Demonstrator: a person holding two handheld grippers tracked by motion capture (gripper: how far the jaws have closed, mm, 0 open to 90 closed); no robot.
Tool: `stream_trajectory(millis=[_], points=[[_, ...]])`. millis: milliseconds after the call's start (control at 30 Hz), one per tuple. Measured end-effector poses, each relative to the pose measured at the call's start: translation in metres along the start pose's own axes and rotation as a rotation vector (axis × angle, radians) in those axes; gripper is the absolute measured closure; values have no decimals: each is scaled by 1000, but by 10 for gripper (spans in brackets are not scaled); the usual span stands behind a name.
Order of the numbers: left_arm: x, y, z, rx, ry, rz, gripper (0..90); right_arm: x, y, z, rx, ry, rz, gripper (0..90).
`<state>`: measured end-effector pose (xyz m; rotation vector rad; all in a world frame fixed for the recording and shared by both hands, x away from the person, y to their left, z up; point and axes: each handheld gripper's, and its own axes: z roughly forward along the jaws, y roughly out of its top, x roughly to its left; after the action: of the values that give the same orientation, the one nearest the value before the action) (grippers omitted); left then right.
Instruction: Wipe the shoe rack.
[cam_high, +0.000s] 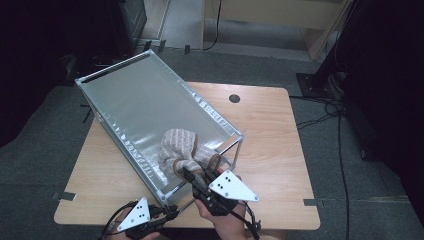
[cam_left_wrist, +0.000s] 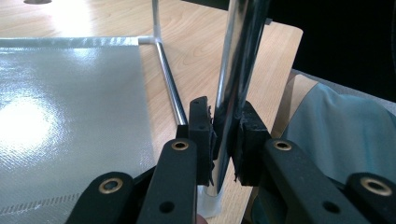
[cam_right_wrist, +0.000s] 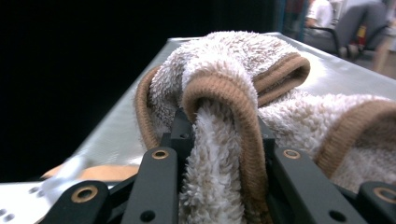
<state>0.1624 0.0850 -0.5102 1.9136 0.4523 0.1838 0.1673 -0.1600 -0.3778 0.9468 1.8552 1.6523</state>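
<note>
A large metal-framed rack with a silvery fabric panel (cam_high: 145, 105) lies tilted on the wooden table (cam_high: 270, 145). A beige fluffy towel with brown edging (cam_high: 181, 147) is bunched at its near end. My right gripper (cam_high: 189, 175) is shut on a fold of the towel (cam_right_wrist: 219, 154), which fills the gap between its jaws. My left gripper (cam_high: 172, 214) sits at the rack's near corner, shut on a shiny upright frame bar (cam_left_wrist: 233, 93); the pads (cam_left_wrist: 201, 135) press both sides of it. The silvery panel (cam_left_wrist: 65, 121) lies to the left in the left gripper view.
The rack covers the table's left half and overhangs the far left edge. Bare wood lies to the right, with a round cable hole (cam_high: 234, 98) near the far edge. Cables (cam_high: 330, 107) trail over the grey floor at right. A teal-clothed leg (cam_left_wrist: 341, 135) is beside the table.
</note>
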Motion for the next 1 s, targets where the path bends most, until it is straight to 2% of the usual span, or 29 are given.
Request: stream_trajectory(millis=[33, 67, 100, 267, 300, 333, 467, 567, 600, 633, 700, 800, 867, 1000], points=[[0, 0, 0, 0, 0, 0, 803, 0, 0, 0, 0, 0, 0, 717], [0, 0, 0, 2, 1, 4, 804, 3, 0, -3, 6, -41, -46, 718], [0, 0, 0, 2, 1, 4, 804, 3, 0, -3, 6, -41, -46, 718], [0, 0, 0, 3, 1, 8, 805, -22, -1, -17, -15, -145, -35, 714], [0, 0, 0, 3, 1, 8, 804, -22, -1, -17, -15, -145, -35, 714], [0, 0, 0, 4, 2, 5, 804, -30, -1, -23, -21, -201, -35, 713], [0, 0, 0, 5, 1, 2, 804, -49, -3, -34, -27, -314, -30, 713], [0, 0, 0, 6, -1, 0, 804, -62, -9, -43, -27, -391, -8, 714], [0, 0, 0, 6, -1, 0, 804, -62, -9, -43, -27, -391, -8, 714], [0, 0, 1, 6, -2, 0, 804, -74, -16, -50, -14, -447, 5, 714], [0, 0, 1, 5, -1, -1, 804, -83, -24, -54, 8, -480, 25, 714], [0, 0, 1, 7, -1, -1, 803, -96, -41, -57, 69, -524, 44, 715], [1, 0, 2, 10, -2, 2, 803, -103, -55, -55, 121, -525, 61, 715], [1, 1, 4, 10, -3, 0, 803, -117, -88, -41, 268, -523, 100, 715]])
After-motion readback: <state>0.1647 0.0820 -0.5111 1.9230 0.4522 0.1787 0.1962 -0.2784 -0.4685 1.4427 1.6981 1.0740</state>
